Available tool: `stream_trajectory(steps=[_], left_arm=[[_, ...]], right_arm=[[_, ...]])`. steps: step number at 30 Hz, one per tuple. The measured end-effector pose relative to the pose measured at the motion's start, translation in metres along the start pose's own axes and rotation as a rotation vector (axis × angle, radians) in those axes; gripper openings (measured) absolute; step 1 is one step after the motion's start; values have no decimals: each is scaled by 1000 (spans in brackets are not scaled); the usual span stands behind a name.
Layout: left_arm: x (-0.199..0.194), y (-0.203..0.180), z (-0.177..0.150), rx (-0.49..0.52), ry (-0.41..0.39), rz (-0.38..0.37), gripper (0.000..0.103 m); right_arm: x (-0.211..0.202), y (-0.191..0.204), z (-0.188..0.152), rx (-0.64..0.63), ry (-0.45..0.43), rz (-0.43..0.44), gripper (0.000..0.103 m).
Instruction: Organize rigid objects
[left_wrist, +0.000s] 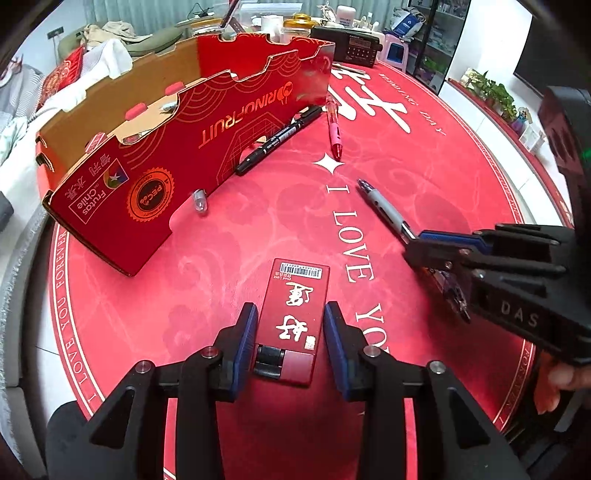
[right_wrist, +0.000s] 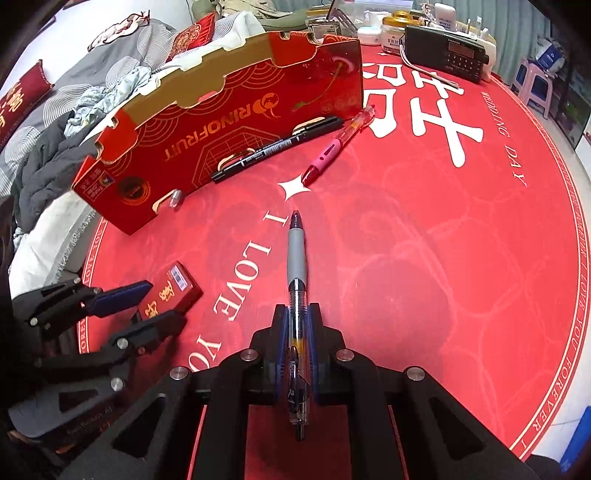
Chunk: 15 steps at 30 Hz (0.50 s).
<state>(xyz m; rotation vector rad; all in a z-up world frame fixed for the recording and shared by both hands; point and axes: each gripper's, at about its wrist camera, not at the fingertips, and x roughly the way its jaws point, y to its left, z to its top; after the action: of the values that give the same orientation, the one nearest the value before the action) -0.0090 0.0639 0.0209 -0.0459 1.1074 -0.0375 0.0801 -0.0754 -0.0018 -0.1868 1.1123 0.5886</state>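
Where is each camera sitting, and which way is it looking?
Left wrist: sits on the left claw, looking along its open fingers at the red card box between them; the person's fingers show far right.
Right wrist: sits on the right claw, looking along the gray pen it grips.
Shared: the fruit box, black marker, pink pen.

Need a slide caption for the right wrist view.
Right claw shut on blue pen, red fruit box ahead.
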Motion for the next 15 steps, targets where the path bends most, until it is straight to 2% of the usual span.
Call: stream_trajectory(steps=[4, 7, 15], left_arm=[[3, -11, 4, 51, 35, 50, 39], [5, -8, 6, 25, 57, 45, 40], [4, -9, 3, 20, 35, 54, 40]], right_arm=[[2, 11, 2, -72, 23, -56, 12], [5, 19, 5, -127, 59, -98, 12], [6, 18, 4, -132, 69, -111, 12]])
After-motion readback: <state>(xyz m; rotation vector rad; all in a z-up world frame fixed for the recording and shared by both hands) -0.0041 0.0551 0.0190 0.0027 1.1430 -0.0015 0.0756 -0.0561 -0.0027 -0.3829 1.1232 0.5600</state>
